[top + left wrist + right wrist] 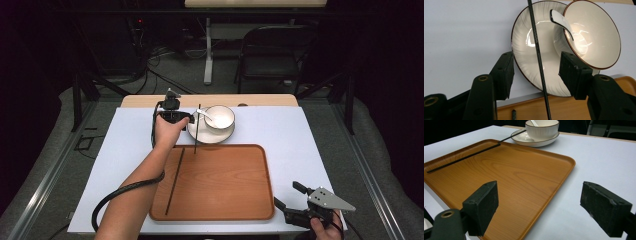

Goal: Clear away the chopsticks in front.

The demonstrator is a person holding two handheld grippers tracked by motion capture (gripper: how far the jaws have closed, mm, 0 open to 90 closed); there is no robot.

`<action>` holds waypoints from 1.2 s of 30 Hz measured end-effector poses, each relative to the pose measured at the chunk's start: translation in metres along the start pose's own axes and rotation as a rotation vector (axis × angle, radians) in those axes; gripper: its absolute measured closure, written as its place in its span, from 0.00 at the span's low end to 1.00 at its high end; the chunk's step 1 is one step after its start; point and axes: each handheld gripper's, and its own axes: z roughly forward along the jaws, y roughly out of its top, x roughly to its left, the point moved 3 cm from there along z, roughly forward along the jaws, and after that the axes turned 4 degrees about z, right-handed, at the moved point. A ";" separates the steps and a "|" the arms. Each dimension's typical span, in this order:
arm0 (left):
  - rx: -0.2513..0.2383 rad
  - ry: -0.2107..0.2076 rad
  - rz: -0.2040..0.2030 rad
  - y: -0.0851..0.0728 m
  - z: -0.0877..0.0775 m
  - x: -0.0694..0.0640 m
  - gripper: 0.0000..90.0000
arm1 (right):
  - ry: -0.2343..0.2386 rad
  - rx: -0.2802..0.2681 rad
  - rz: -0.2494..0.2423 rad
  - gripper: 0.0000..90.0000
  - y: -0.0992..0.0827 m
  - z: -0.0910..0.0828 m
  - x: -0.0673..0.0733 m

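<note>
left gripper (537, 72) is standing wide around the chopstick (537, 55) lying on the plate (524, 52), the right gripper (546, 207) is hanging wide, and a clumsy closing is risking nudging the bowl (596, 37) at two o'clock.

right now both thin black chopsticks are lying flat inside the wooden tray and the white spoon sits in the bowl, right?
Not quite. One thin black chopstick lies flat in the brown wooden tray; the other rests across the white ribbed plate, between the left gripper's open fingers, as the left gripper view shows. The white spoon does sit in the cream bowl.

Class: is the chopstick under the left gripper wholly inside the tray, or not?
Not wholly: the chopstick lies across the plate rim, its near end over the tray.
</note>
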 end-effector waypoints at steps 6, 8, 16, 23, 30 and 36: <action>0.023 -0.001 -0.011 0.000 0.016 -0.004 0.55 | 0.000 -0.001 0.000 0.16 0.000 0.000 0.000; 0.029 0.004 -0.012 0.000 0.022 -0.006 0.55 | 0.000 -0.001 -0.001 0.16 0.000 0.000 0.000; 0.058 0.029 -0.006 -0.002 0.037 -0.011 0.63 | 0.002 -0.001 0.004 0.16 0.000 0.000 0.000; 0.074 0.029 -0.038 -0.001 0.044 -0.008 0.70 | 0.003 -0.002 0.005 0.16 0.000 0.000 0.000; 0.088 0.016 -0.065 -0.002 0.052 -0.005 0.73 | 0.002 -0.004 0.002 0.16 0.000 -0.001 -0.001; 0.112 0.011 -0.074 -0.005 0.059 -0.007 0.78 | 0.003 -0.002 0.005 0.16 0.000 0.000 0.000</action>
